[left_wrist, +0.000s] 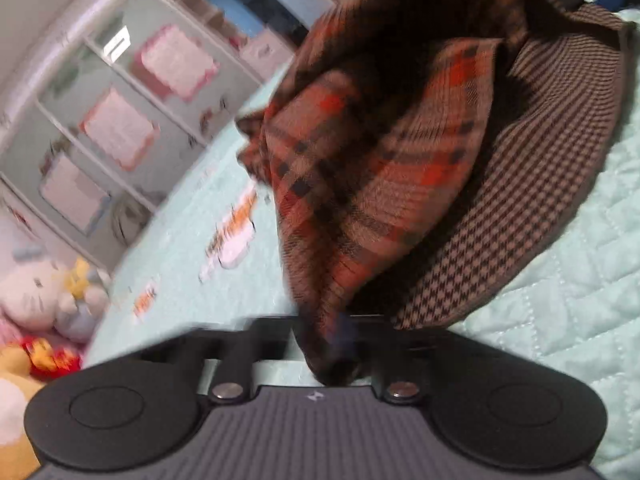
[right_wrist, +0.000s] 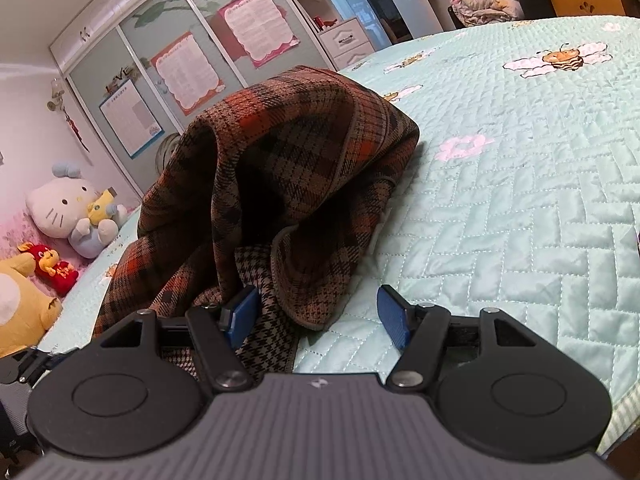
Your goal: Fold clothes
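The folding is only getting started, as far as these views show. The plaid garment (right_wrist: 288, 184) is sitting in a rumpled heap on the bed (right_wrist: 520, 208), near the front edge of the quilt, with its houndstooth lining (right_wrist: 268, 332) spilling out underneath. No flat panel or clean crease is showing anywhere, so I judge that spreading, smoothing and every fold are still ahead.

The left claw (left_wrist: 340, 356) is pinching a bunch of the plaid cloth: the fabric is funnelling down between its fingers and hanging up and away from them, and the view is blurred, so the exact bite is hard to read. The right claw (right_wrist: 320, 316) is standing wide, holding nothing; its left blue pad (right_wrist: 244, 314) is resting against the houndstooth lining while the other pad is sitting over bare quilt, just beside the heap's edge.

Likely next is finding a second corner with the free claw, so the garment can be pulled out flat.
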A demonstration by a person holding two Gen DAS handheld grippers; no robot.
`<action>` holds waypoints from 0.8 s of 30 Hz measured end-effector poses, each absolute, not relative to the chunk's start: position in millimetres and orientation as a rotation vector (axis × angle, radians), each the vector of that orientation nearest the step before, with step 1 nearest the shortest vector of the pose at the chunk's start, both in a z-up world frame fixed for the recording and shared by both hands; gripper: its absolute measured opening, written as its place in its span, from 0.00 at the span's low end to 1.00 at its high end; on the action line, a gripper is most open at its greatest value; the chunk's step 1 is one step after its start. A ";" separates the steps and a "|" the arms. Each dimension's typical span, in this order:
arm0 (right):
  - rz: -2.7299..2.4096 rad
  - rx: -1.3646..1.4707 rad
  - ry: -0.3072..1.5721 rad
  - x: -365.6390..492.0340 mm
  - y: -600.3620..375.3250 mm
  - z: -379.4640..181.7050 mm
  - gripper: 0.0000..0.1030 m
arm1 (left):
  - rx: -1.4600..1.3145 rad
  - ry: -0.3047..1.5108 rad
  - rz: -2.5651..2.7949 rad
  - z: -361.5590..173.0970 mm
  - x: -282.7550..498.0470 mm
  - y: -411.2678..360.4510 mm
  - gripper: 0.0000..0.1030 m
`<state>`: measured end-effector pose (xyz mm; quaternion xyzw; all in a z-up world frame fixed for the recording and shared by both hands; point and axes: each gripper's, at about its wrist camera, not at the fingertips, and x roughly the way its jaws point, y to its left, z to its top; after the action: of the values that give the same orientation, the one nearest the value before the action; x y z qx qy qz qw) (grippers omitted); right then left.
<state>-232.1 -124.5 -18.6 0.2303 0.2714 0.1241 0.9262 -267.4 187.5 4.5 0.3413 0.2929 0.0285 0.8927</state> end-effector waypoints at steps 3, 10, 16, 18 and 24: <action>0.256 0.473 0.578 -229.5 -125.8 -14.5 0.63 | 0.501 0.554 0.120 41.9 -278.4 211.1 0.05; 0.225 0.573 0.594 -228.0 -152.4 0.2 0.63 | 0.199 0.391 0.134 135.8 -366.8 253.5 0.03; 0.179 0.564 0.583 -228.2 -167.5 10.5 0.63 | 0.055 0.650 0.144 88.7 -383.6 274.8 0.04; 0.169 0.553 0.583 -226.2 -167.8 13.5 0.63 | -0.036 0.698 0.137 76.5 -382.7 284.9 0.06; 0.178 0.486 0.548 -213.3 -164.7 28.5 0.63 | -0.190 0.580 0.186 89.8 -395.7 319.6 0.54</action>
<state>-213.3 -164.7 28.5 0.2373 0.2677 0.0867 0.9298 -395.7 319.6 89.8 -0.0932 0.2850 0.0916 0.9496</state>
